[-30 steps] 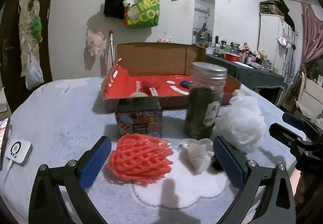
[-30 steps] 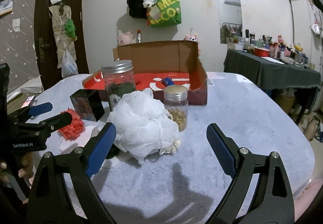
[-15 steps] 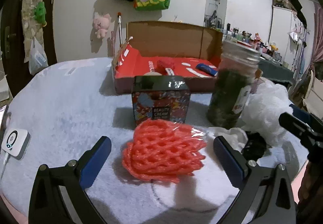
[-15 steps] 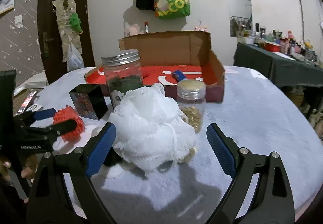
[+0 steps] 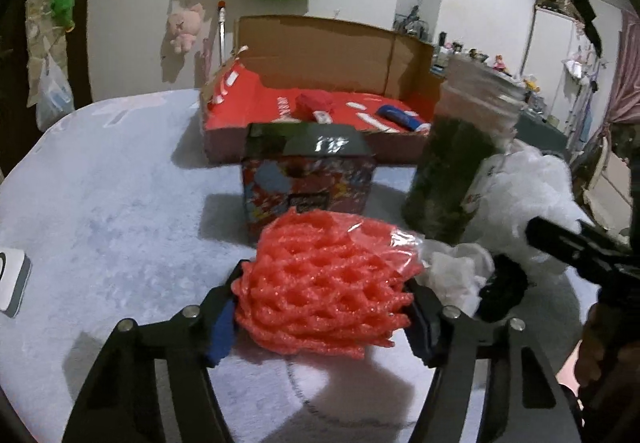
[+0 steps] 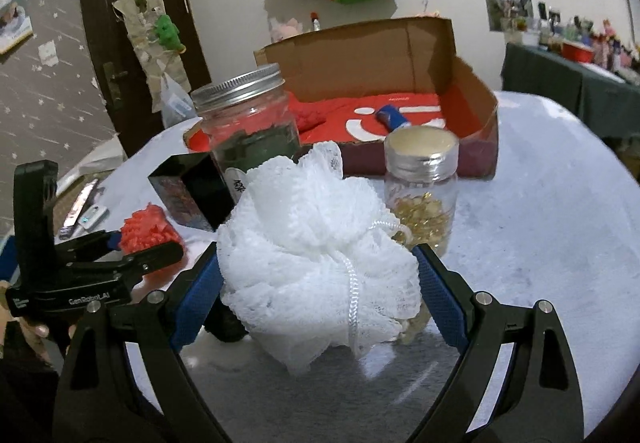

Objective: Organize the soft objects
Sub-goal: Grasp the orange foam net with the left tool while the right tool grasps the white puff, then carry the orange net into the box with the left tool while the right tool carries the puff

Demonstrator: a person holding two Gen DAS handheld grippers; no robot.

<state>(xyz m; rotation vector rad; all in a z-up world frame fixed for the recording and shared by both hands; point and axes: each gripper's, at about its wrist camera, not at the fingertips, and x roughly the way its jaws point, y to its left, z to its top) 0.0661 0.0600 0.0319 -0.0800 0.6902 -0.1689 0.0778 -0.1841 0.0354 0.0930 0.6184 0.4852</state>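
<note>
In the left wrist view, the red foam fruit net (image 5: 326,281) is seen at lower centre, lying on the pale plush table cover (image 5: 104,211) and bracketed by the left gripper (image 5: 320,319), whose jaws have just been closing; the blue pads appear to meet the net's two sides, so it is taken as gripped. Directly behind the net a printed tin box (image 5: 308,179) is set, and to its right a tall jar of dark green contents (image 5: 456,171), blurred in this view. Further back, at upper centre, an open cardboard box with a red lining (image 5: 320,99) is placed. In the right wrist view, the white mesh bath pouf (image 6: 316,263) fills the centre, and the right gripper (image 6: 320,295) is spread wide around it, its pads standing just beside the pouf's flanks (pressing contact cannot be made out). A small jar of yellow capsules (image 6: 422,191) is seen just behind the pouf to the right. At the left edge of that frame, the left gripper is visible with the net between its fingers.
</note>
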